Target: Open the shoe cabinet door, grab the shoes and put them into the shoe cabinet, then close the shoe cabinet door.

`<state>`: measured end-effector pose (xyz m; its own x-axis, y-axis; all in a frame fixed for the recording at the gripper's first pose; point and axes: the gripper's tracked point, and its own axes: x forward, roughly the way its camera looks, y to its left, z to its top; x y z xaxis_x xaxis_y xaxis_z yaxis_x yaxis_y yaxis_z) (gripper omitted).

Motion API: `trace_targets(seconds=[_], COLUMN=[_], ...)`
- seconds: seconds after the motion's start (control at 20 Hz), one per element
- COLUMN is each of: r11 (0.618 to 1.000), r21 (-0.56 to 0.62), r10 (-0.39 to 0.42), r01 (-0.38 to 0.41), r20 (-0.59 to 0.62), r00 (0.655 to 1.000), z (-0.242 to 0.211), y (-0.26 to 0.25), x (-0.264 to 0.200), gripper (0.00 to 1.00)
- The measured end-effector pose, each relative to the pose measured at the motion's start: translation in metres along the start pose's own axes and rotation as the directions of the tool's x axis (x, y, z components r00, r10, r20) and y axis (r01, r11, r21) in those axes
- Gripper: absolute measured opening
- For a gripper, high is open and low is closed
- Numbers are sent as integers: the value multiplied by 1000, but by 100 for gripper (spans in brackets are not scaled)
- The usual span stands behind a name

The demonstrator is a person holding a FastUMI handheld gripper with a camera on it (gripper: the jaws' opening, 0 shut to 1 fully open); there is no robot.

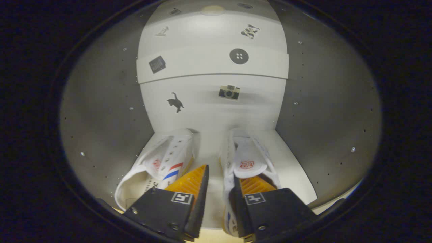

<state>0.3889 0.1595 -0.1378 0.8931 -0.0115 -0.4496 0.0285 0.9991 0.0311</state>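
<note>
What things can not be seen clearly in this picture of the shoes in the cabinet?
- Heel of the left shoe: covered by the left finger in the gripper view.
- Heel and inner wall of the right shoe: covered by the right finger, so whether the open gripper touches it cannot be told.
- Small stickers at the top of the back panel: too small and bent.
- Cabinet door: outside the picture.

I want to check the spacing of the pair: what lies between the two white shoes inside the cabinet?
In the gripper view, only a bare strip of the cabinet floor lies between the left shoe and the right shoe. The hand-held gripper is open, its gap facing that strip.
</note>
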Motion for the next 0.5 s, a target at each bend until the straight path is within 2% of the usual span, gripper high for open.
trace_targets(seconds=[0.05,0.15,0.35,0.45,0.5], r11=[1000,1000,1000,1000,999], r21=[-6,-20,-16,-28,-35], r10=[5,3,4,11,11], r01=[-5,-2,-2,-7,-6], r20=[12,35,104,129,137], r00=[1000,999,995,992,990], z=[0,-2,-1,-3,-6], y=[2,5,8,12,13], x=[-8,-26,-67,-86,-97], gripper=[53,65,70,91,93])
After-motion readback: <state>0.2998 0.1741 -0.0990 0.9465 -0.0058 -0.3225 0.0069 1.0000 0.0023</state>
